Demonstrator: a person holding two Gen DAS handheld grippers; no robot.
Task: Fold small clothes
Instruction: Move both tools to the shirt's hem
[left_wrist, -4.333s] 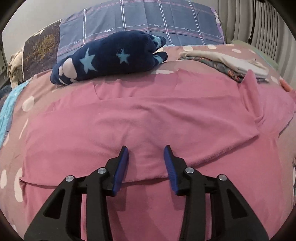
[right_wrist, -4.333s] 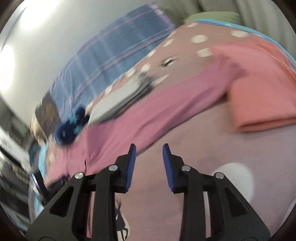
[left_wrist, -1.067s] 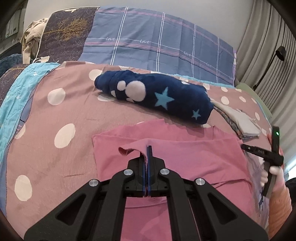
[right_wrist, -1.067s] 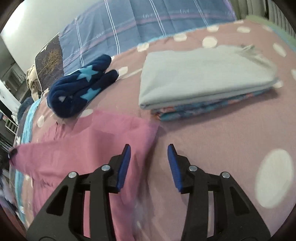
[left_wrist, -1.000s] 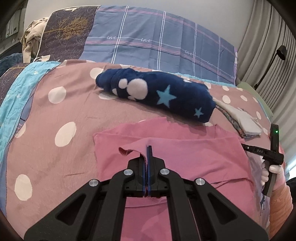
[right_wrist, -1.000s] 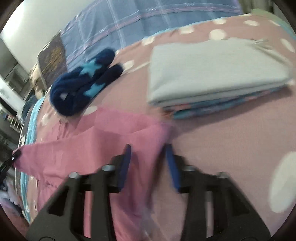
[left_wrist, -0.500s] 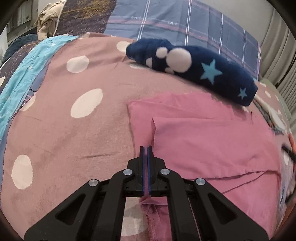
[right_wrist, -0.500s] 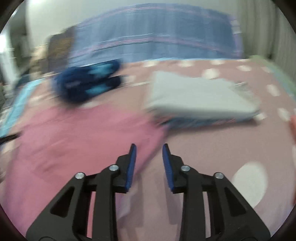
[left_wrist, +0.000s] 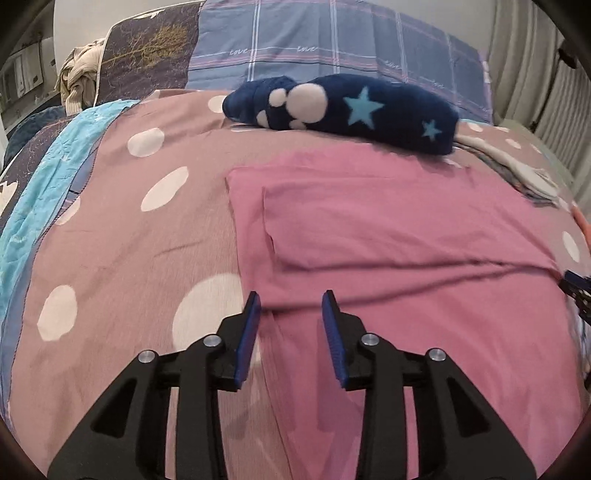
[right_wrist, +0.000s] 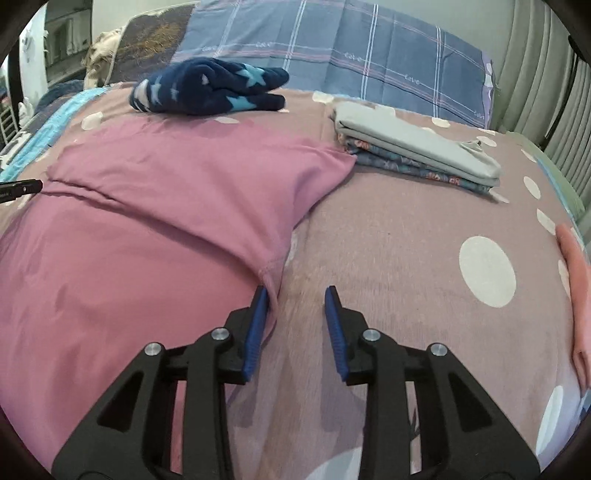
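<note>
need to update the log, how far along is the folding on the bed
Done: a stack of folded clothes lies beside the pink garment, whose top layer is already doubled over. In hand: nothing. The left gripper is opening over the garment's left edge; the right gripper stands open at its right edge. Left: further folds, probably stacking, though that's a guess.
</note>
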